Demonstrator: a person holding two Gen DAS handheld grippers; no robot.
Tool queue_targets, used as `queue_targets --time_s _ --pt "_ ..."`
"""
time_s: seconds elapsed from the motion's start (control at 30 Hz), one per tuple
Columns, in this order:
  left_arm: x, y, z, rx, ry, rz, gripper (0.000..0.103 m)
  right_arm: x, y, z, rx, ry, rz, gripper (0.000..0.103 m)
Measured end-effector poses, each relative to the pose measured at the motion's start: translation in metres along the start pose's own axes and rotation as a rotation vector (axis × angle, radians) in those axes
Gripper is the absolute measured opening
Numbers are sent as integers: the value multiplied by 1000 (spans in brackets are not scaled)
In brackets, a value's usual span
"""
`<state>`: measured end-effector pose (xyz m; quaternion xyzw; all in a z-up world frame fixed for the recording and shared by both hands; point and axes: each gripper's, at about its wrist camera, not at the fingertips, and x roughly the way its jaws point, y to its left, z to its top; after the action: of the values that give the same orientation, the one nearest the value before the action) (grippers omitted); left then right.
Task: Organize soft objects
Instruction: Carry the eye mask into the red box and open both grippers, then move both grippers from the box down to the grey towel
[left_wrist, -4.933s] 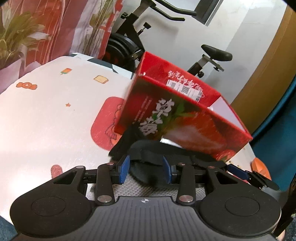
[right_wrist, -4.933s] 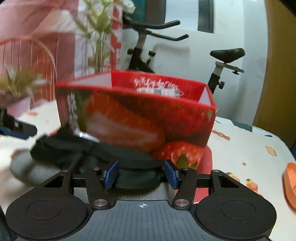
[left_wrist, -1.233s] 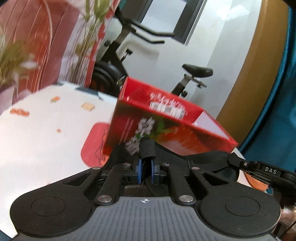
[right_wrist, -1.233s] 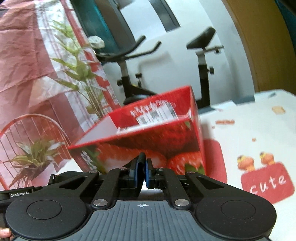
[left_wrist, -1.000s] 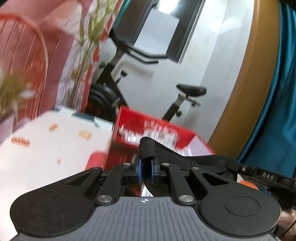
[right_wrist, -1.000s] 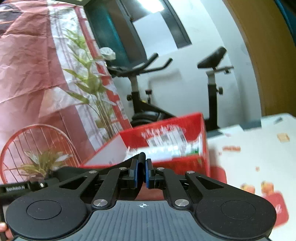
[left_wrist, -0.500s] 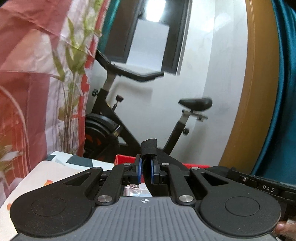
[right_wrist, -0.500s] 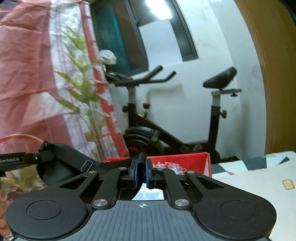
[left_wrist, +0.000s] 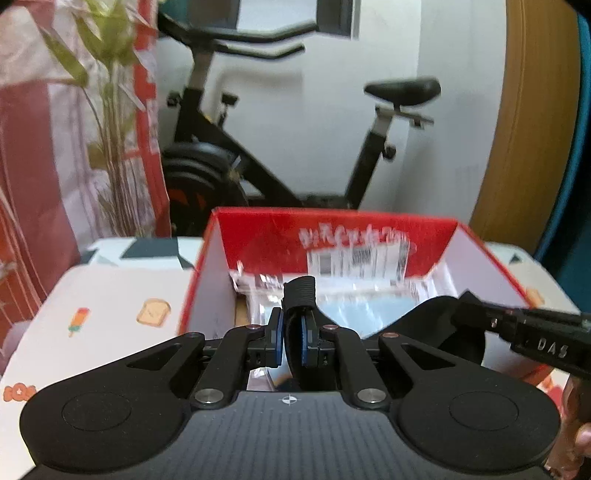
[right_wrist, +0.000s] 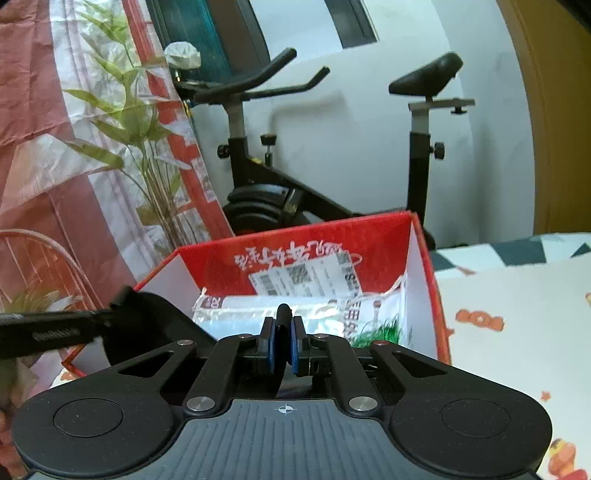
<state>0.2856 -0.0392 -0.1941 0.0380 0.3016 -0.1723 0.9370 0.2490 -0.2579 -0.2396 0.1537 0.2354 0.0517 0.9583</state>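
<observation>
Both grippers, left (left_wrist: 291, 341) and right (right_wrist: 283, 343), tilt downward, jaws apparently clamped.

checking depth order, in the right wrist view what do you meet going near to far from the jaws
right gripper shut on black cloth → plastic packets in the box → box back wall → exercise bike → white wall

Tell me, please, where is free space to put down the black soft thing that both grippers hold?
Free: the tablecloth left of the red box, around the toast print, and the cloth on its other side. Crowded: the box floor, where plastic packets lie under the black garment.
</observation>
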Motion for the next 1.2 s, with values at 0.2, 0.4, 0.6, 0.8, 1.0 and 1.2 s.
queue_targets --time_s 0.2,0.4,0.6,0.8,1.0,1.2 --pt "13 4 -5 -8 58 5 10 3 2 -1 -11 15 -30 8" --pt "11 -2 -9 7 69 -27 10 -4 -3 3 -53 -12 -79 8" --pt "7 -12 -12 64 45 -82 51 -15 -9 4 -23 -8 -103 20" --pt "-12 -11 -11 74 -16 -88 71 -36 -4 6 -49 -49 -124 39" --pt "-47 -4 -10 54 -126 -31 103 -61 6 3 -90 -91 -166 94" --pt "-78 3 -18 33 -144 -15 103 -92 4 -4 -49 -135 -131 103"
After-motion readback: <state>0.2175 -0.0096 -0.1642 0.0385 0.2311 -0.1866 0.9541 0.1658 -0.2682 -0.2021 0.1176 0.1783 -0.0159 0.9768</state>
